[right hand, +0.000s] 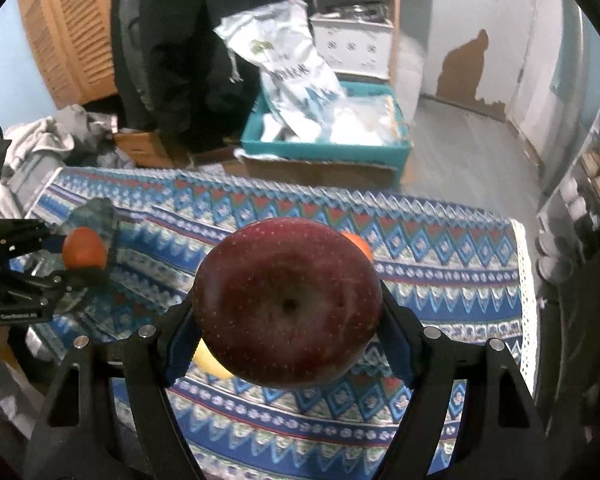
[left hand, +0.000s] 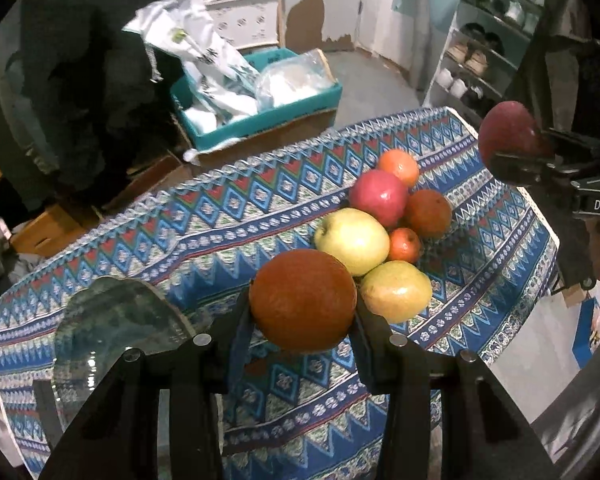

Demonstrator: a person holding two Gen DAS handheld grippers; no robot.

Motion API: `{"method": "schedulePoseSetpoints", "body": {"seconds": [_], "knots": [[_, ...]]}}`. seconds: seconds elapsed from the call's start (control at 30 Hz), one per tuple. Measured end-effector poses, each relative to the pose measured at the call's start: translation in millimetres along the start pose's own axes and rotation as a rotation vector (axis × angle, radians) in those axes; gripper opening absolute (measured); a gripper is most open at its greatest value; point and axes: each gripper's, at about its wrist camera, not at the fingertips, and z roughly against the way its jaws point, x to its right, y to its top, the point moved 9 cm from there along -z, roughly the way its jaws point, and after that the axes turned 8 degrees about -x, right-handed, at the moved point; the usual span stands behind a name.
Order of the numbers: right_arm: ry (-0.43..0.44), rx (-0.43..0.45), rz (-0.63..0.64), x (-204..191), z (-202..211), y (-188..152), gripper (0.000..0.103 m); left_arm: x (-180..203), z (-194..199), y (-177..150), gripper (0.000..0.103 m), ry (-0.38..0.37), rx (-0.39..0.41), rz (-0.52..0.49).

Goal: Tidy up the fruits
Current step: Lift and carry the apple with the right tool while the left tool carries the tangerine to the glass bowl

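An orange (left hand: 303,300) and a dark red apple (right hand: 288,302) are held aloft; six fruits (left hand: 384,232) cluster on the patterned cloth's right side.

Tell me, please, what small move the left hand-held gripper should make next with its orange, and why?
Probably carry the orange left and lower it onto the glass plate. The left hand-held gripper is shut on it, held above the patterned tablecloth, and the plate beside it looks bare. The right hand-held gripper holds a red apple, so moving one at a time seems safer.
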Motion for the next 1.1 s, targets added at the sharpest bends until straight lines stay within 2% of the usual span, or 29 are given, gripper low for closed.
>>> {"method": "schedulePoseSetpoints", "body": {"seconds": [0.6, 0.87, 1.1], "knots": [[0.121, 0.027, 0.100, -108, 5, 46, 0.077, -65, 67, -18, 0.045, 0.036, 0.082, 0.125], [0.169, 0.004, 0.159, -162, -8, 56, 0.077, -95, 75, -34, 0.045, 0.058, 0.088, 0.180], [0.209, -0.039, 0.200, -210, -29, 64, 0.077, -134, 70, -56, 0.045, 0.084, 0.058, 0.263]]}}
